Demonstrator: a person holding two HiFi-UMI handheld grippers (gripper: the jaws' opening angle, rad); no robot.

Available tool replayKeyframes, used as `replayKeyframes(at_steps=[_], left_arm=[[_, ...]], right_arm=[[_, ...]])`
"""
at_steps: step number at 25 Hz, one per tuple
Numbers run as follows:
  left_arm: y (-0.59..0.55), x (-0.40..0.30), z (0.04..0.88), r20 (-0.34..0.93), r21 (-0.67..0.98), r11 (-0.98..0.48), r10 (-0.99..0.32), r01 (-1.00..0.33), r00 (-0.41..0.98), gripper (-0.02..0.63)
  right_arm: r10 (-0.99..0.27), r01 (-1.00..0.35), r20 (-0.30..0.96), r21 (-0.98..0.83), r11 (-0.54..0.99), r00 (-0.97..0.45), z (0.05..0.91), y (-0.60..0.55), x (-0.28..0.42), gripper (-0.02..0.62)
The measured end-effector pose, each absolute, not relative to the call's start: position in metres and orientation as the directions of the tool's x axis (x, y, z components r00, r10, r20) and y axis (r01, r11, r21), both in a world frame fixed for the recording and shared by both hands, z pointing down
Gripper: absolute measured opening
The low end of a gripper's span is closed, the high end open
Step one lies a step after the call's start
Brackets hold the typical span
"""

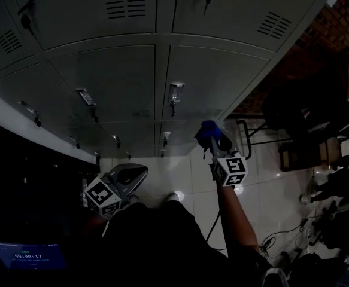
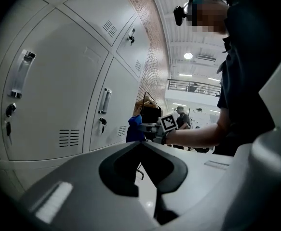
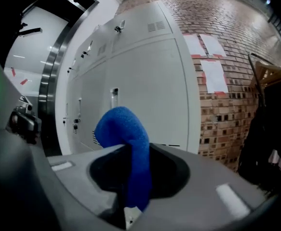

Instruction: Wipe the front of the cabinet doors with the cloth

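Cabinet doors (image 1: pixel 216 76) just beyond blue cloth (image 1: pixel 209 128)

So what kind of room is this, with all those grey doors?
Probably a locker room or a locker corridor: rows of grey metal lockers with vents and key locks, a brick wall right beside them, and dark clothes hanging at the side.
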State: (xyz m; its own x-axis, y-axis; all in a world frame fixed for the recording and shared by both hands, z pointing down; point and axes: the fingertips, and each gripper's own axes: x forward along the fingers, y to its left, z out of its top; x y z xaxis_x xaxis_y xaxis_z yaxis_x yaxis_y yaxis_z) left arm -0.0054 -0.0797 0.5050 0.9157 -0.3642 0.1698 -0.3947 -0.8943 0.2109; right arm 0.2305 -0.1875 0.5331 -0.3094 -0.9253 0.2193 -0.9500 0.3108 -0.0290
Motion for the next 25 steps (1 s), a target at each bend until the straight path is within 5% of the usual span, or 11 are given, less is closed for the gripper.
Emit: replayKeyframes(at_steps=[13,25], left_arm=[[-0.076,-0.017,0.492,0.119,0.192,-0.916,-0.334,-0.352,0.935,0.000],[-0.073,-0.041,0.491,0.108,0.190,-0.901,-0.375,-0.389,0.921,0.000]], right_arm=[[-0.816,-0.829,0.151,-0.071,0.554,-0.558,0.487,-0.105,0.073,0.078],[-0.736,-0.750,0.152,-0.066,0.658,-0.659,0.485,-0.081,0.023,0.078]])
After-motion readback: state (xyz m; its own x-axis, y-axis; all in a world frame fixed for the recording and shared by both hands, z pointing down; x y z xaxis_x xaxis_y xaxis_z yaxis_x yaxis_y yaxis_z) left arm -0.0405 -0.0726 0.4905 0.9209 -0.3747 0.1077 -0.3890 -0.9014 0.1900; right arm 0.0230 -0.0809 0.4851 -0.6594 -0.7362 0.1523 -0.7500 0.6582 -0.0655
